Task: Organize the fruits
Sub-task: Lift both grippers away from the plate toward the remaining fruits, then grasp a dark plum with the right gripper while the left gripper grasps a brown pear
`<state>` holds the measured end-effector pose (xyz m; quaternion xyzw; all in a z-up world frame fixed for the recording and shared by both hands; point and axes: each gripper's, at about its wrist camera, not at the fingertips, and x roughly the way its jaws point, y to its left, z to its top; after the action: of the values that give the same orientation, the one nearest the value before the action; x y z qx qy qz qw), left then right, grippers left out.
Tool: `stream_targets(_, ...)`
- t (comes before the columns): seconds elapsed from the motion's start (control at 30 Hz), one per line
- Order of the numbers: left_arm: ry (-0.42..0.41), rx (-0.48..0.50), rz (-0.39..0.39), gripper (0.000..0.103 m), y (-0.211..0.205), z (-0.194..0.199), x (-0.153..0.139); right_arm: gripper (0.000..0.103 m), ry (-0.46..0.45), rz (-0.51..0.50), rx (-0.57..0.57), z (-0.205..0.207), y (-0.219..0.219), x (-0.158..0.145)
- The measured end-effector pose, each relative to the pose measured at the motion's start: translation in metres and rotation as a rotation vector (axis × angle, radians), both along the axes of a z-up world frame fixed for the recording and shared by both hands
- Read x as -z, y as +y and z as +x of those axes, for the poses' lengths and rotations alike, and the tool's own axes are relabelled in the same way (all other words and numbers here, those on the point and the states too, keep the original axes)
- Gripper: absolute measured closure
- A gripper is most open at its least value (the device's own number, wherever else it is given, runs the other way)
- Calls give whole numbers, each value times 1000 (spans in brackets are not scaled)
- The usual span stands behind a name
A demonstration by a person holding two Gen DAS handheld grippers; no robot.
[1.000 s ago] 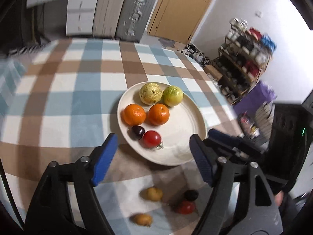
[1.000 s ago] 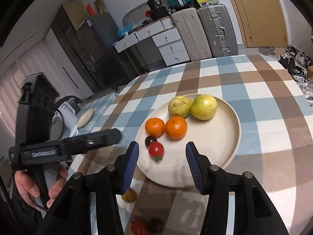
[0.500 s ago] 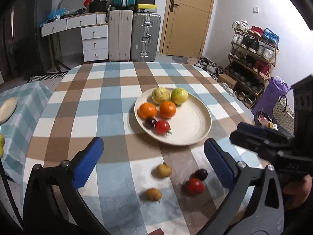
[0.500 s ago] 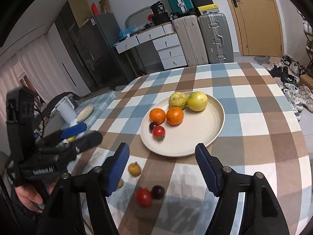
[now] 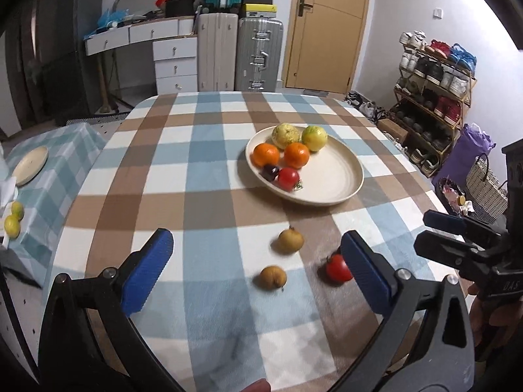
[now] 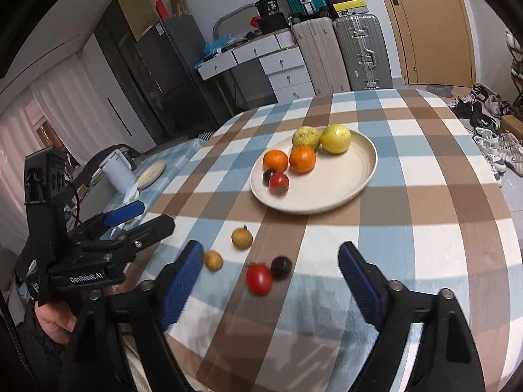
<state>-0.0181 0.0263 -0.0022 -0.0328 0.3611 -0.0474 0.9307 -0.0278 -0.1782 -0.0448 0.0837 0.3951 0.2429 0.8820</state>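
A cream plate (image 5: 340, 179) (image 6: 343, 189) on the checked table holds two yellow-green fruits (image 5: 314, 138), two oranges (image 5: 296, 155), a dark plum (image 5: 270, 172) and a red tomato (image 5: 288, 178). Loose on the cloth nearer me lie two brown fruits (image 5: 291, 241) (image 5: 273, 277), a red tomato (image 5: 338, 268) (image 6: 259, 279) and a dark plum (image 6: 281, 267). My left gripper (image 5: 258, 271) is open and empty above the near table edge. My right gripper (image 6: 268, 277) is open and empty, held back over the loose fruits.
The checked tablecloth (image 5: 196, 170) covers a rounded table. A side table to the left carries a small plate (image 5: 29, 165) and lemons (image 5: 13, 222). Suitcases (image 5: 258, 54), drawers and a door stand behind. A shoe rack (image 5: 434, 75) stands at the right.
Both grippers have pulled back and up from the plate toward the near table edge. The loose fruits now lie between and ahead of the fingers. Both stayed open.
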Motion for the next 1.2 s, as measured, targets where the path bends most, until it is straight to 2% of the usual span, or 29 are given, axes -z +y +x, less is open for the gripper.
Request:
stream_targets(0.1, -4, -8, 9, 1, 6, -12, -1, 12, 6, -7, 1, -6, 0, 3)
stream_targets(0.17, -22, -22, 15, 1, 12, -16, -6, 5, 13, -7, 6, -9, 0, 5)
stream_targets(0.27, -40, -51, 8, 1, 27, -22, -13, 3, 25, -14, 13, -10, -1, 10)
stream_targets(0.43, 3, -99, -58, 1, 54, -20, -15, 2, 63, -27, 36, -5, -5, 20)
stream_targets(0.53, 27, -118, -71, 1, 60, -18, -13, 2, 102, -21, 51, 2, -6, 29)
stream_targets(0.67, 44, -77, -118, 1, 57, -16, -13, 2, 137, -57, 60, 11, -2, 40)
stream_targets(0.77, 51, -47, -115, 1, 47, -14, -13, 2, 151, -86, 57, 17, 3, 47)
stream_targets(1.0, 126, -4, -119, 1, 30, -5, -3, 2, 139, -13, 63, 34, 3, 48)
stream_targets(1.03, 131, 5, -129, 1, 28, -5, -2, 6, 146, -1, 71, 39, 3, 49)
stream_targets(1.07, 131, 9, -131, 1, 27, -4, -2, 16, 161, 13, 70, 43, 4, 51)
stream_targets(1.13, 127, 16, -125, 1, 25, -5, -2, 26, 197, 24, 64, 50, 6, 57)
stream_targets(1.2, 128, 19, -127, 1, 24, -5, -2, 27, 230, 11, 60, 54, 10, 64)
